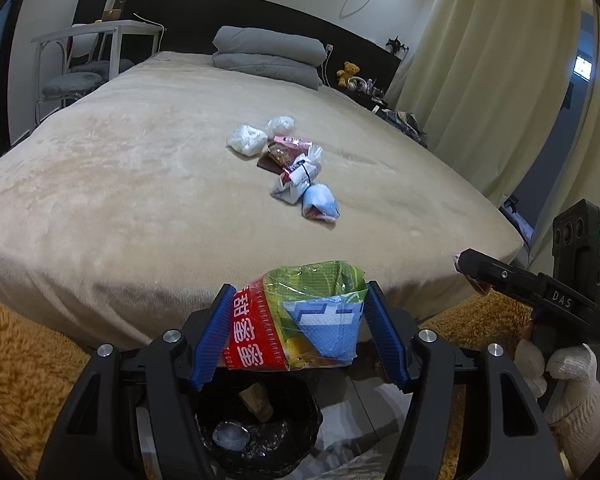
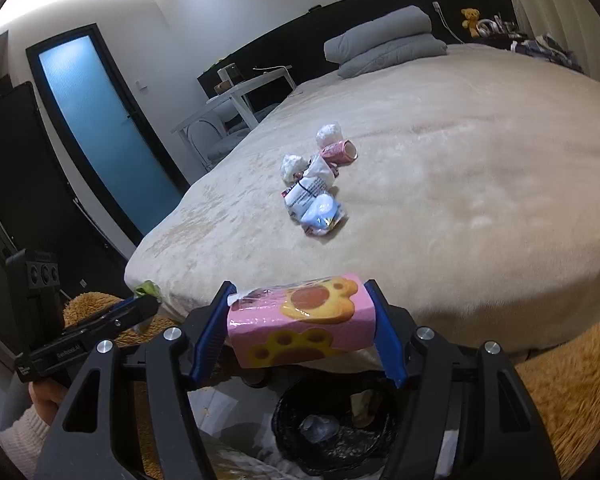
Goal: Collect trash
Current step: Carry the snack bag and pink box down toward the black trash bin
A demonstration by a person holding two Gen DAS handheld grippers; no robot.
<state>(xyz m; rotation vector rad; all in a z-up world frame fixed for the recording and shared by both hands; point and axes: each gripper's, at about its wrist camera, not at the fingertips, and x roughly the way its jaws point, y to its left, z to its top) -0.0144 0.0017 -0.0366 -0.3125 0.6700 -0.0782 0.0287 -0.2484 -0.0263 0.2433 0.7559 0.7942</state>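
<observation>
**Both grippers hold wrappers above the lined bin at the foot of the bed**

Left wrist view: nearest the lens, the left gripper (image 1: pixel 300 322) has its blue pads clenched on a crumpled snack wrapper (image 1: pixel 300 316), red with white characters on the left side, green and pale blue on the right. Below the jaws sits the trash bin (image 1: pixel 256 428), lined with black plastic, with a clear wad and a brown scrap already inside. The bin stands on the floor by a shaggy tan rug (image 1: pixel 28 380). Beyond the wrapper spreads the beige bed (image 1: pixel 120 168). Near its middle lies a trash pile (image 1: pixel 288 164): two white plastic wads at the far end, a pink and brown packet, a white printed wrapper, and a pale blue packet nearest. Folded grey bedding (image 1: pixel 268 54) rests at the far end. At the right edge the right gripper (image 1: pixel 470 270) shows from the side, a bit of pink at its tip, held by a hand in a white glove (image 1: pixel 548 364).

Right wrist view: closest, the right gripper (image 2: pixel 302 320) grasps a pink packet (image 2: pixel 300 322) printed with yellow and brown paw marks, pads pressed on both ends. The trash bin (image 2: pixel 336 428) is directly beneath. The trash pile (image 2: pixel 316 184) lies mid-bed, farther off. At the left, the left gripper (image 2: pixel 144 304) appears side-on with green wrapper at its tip. A blue glass door (image 2: pixel 100 128) stands far left.
</observation>
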